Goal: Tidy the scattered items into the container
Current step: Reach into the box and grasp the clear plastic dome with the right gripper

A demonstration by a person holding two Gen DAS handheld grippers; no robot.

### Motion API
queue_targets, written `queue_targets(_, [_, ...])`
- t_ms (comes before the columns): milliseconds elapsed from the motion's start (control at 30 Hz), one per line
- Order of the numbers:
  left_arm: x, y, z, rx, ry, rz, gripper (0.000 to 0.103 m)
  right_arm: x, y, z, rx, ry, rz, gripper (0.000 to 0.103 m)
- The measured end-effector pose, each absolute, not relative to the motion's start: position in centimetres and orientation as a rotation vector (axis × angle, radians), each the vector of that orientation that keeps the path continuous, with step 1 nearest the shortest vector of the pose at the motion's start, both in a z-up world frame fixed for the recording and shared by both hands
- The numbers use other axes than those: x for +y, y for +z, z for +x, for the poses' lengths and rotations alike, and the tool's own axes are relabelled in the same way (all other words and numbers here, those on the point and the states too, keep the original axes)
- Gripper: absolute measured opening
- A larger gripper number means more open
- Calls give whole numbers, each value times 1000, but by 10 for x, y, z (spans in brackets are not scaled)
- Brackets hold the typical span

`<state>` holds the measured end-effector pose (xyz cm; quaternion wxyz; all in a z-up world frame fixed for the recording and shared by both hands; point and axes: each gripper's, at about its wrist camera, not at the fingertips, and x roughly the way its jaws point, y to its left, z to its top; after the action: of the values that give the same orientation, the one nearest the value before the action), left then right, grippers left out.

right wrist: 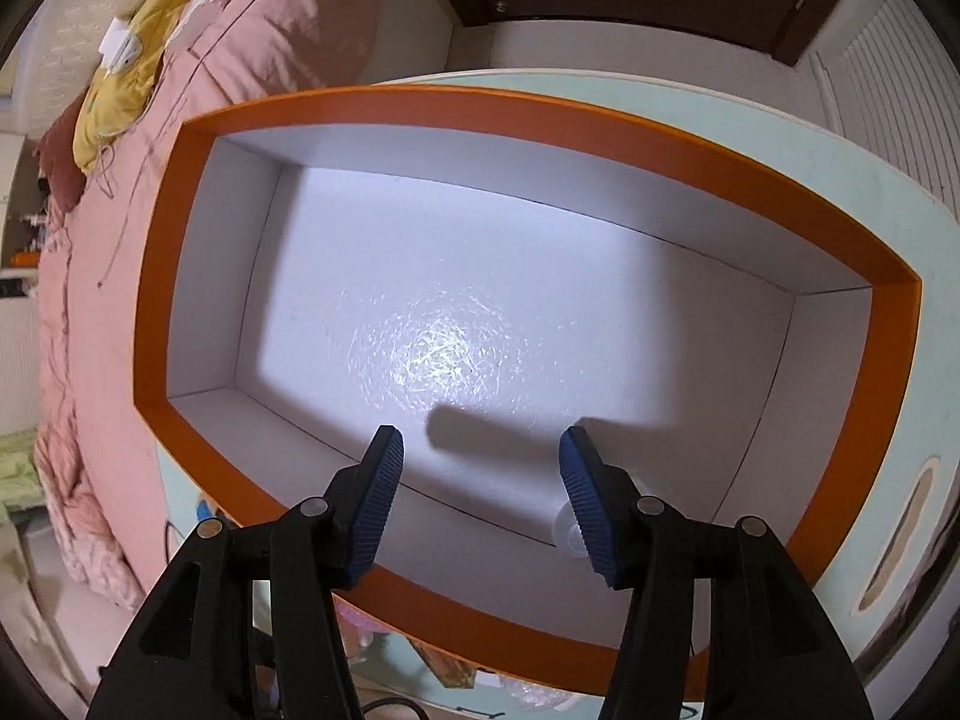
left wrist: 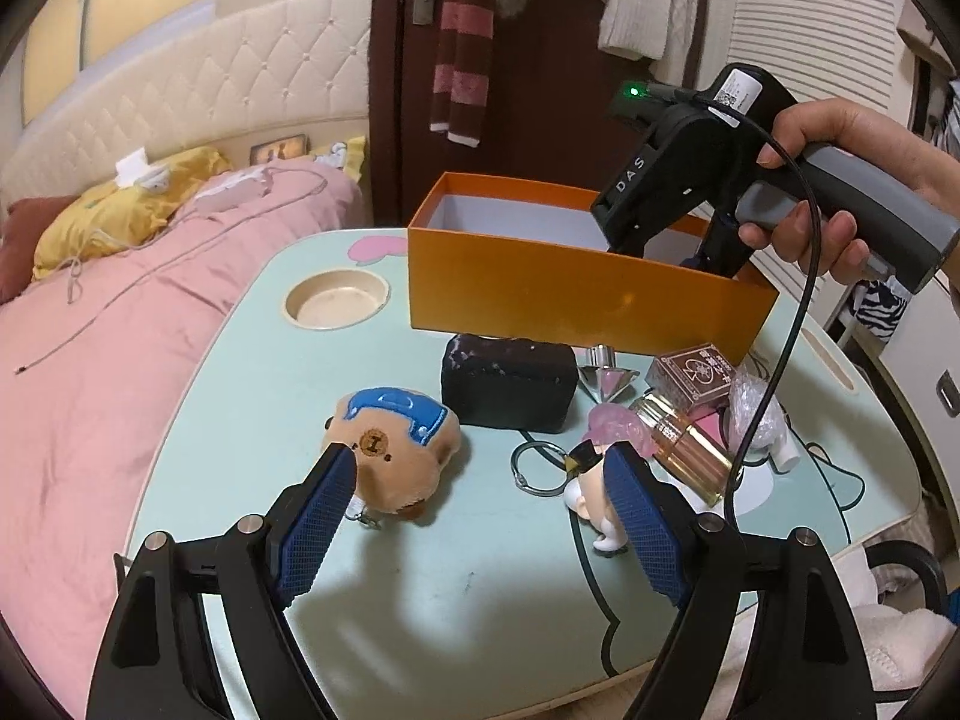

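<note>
Pink-quilted bed [left wrist: 120, 312] with cream tufted headboard [left wrist: 198, 78], dark wooden door [left wrist: 540, 60], mint lap table [left wrist: 480, 570].

Mint table [left wrist: 252, 360] carries orange box [left wrist: 570, 294], plush [left wrist: 396, 450], black pouch [left wrist: 510, 384]

"DAS" in white letters runs down the black body of my right gripper [left wrist: 714, 255] — only clear text. A white sticker on top of it has print too small to read. Playing-card box [left wrist: 696, 373] shows a spade emblem — characters illegible.
</note>
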<state>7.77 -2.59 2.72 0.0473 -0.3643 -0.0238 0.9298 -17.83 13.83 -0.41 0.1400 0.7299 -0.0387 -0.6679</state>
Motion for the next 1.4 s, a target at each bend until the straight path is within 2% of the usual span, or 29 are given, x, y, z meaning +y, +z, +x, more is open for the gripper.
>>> queue_targets(267, [-24,26,78,-63,2827,-1122,84,129,1,-163,91,-2011,2097,57])
queue_targets(400, [-23,26,78,-63,2823,-1125,84,131,4,-158,93,-2040,2067,61])
queue_targets(1000, [-21,26,76,-71,2818,-1136,84,122,11,-141,83,-2105,2019,62])
queue_targets(1200, [-27,26,76,-73,2809,-1136,84,108,32,-137,321,-2309,1896,62])
queue_targets(1400, [-24,25,76,-76,2813,-1136,84,112,47,-129,427,-2395,1830,62])
